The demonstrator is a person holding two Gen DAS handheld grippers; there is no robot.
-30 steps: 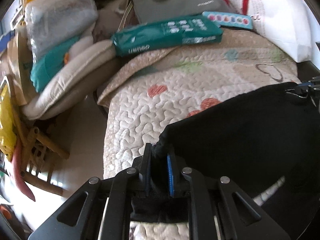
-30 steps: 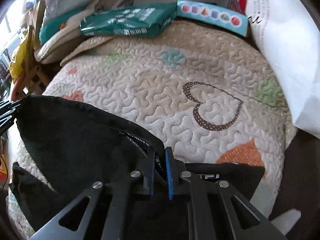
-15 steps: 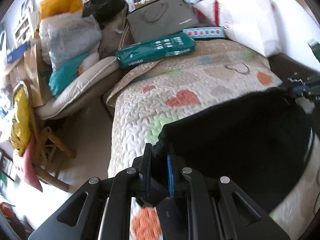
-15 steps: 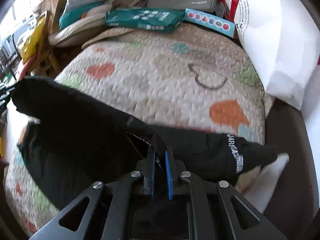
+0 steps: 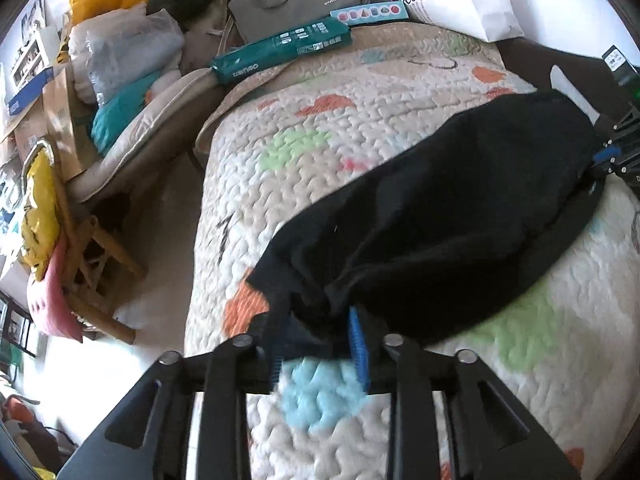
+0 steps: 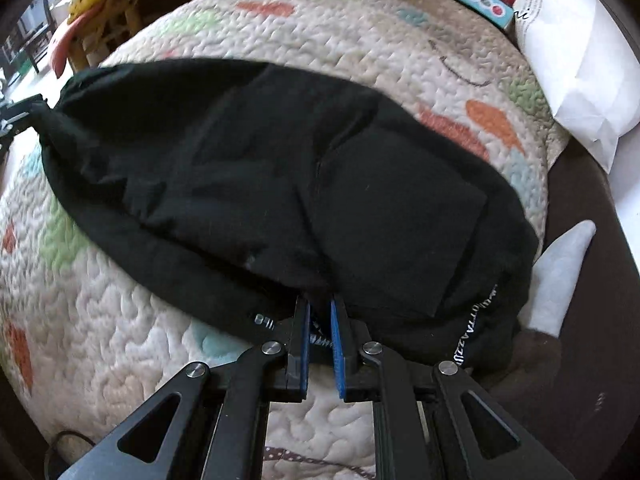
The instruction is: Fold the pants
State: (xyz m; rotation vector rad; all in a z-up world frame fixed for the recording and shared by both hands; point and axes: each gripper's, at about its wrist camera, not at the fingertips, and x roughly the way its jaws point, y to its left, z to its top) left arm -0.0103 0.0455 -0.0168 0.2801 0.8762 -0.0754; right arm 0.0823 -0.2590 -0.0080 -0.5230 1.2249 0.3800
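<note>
A quilted bed cover [image 5: 360, 128] with coloured heart patches carries the black pants [image 5: 460, 216] at its centre, a green package [image 5: 280, 50] and a blue box [image 5: 370, 11] at its 12 o'clock edge, and a white pillow [image 6: 572, 64] at 2 o'clock

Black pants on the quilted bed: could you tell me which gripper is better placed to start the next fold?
Probably the right gripper: its jaws clamp the black fabric pants at the waistband end, while the left gripper stands open at the other end.
</note>
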